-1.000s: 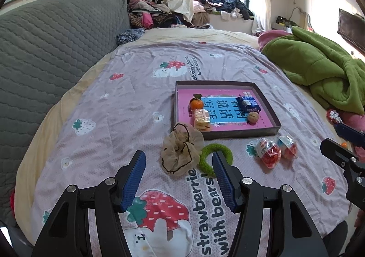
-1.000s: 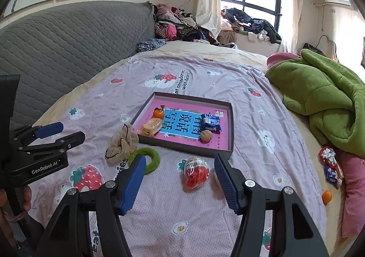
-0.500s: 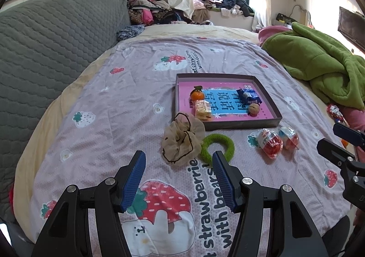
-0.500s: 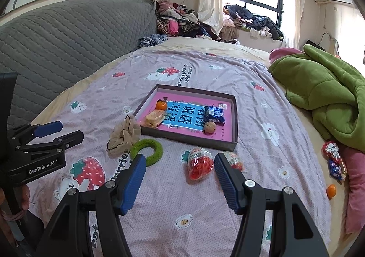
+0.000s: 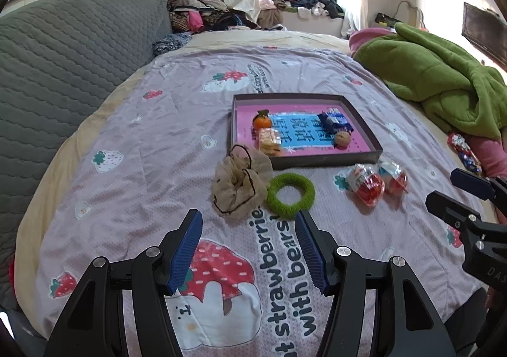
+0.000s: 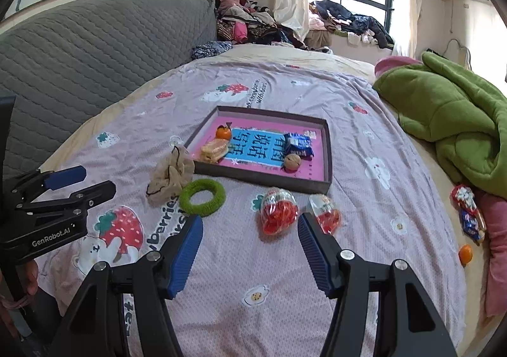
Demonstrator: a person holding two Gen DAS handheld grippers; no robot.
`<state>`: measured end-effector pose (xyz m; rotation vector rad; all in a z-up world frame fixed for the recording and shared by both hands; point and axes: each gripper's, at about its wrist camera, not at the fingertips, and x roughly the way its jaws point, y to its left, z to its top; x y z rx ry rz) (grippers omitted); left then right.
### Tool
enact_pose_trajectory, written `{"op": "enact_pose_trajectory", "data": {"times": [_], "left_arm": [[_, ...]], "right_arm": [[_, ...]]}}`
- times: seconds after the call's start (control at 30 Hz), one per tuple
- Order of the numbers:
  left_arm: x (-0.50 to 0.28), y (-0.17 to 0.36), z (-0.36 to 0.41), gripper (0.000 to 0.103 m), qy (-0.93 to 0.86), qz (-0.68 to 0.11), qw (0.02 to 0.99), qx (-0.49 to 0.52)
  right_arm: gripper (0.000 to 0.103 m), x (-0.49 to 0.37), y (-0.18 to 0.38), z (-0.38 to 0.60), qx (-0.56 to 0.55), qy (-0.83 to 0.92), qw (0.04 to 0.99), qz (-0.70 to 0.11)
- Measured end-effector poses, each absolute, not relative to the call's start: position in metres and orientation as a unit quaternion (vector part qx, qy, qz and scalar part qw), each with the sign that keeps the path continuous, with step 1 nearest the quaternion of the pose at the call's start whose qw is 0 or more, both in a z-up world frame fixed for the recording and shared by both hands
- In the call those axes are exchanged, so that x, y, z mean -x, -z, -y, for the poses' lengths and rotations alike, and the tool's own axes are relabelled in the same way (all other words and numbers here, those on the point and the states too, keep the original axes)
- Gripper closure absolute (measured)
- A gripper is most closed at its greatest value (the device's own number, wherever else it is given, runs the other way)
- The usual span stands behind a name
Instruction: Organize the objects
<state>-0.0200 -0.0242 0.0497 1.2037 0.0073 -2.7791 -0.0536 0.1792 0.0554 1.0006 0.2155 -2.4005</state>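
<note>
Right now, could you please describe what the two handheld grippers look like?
Both match: the left gripper and right gripper have black angular frames with silver bolts and blue ribbed finger pads. White "GenRobot.AI" lettering marks the left gripper's side in the right wrist view.

The left hand-held gripper (image 5: 248,244) fills the bottom centre of its own view, jaws wide apart and empty, while the right hand-held gripper (image 6: 250,247) sits likewise at bottom centre of its view, open with nothing between its blue pads (image 6: 185,257).
</note>
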Motion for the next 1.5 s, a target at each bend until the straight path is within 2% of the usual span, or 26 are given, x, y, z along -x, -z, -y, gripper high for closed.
{"op": "enact_pose_trajectory", "data": {"times": [0.47,1.5], "left_arm": [[0.022,-0.017,0.027,0.040,0.903,-0.009,0.052,-0.426],[0.056,0.012,0.035,0.040,0.894,-0.036,0.039,-0.445]], "right_arm": [[0.041,0.054,-0.033,-0.177,-0.391,0.880,0.255,-0.083],[0.041,0.089,0.000,-0.155,-0.416,0.870,0.252,-0.088]]}}
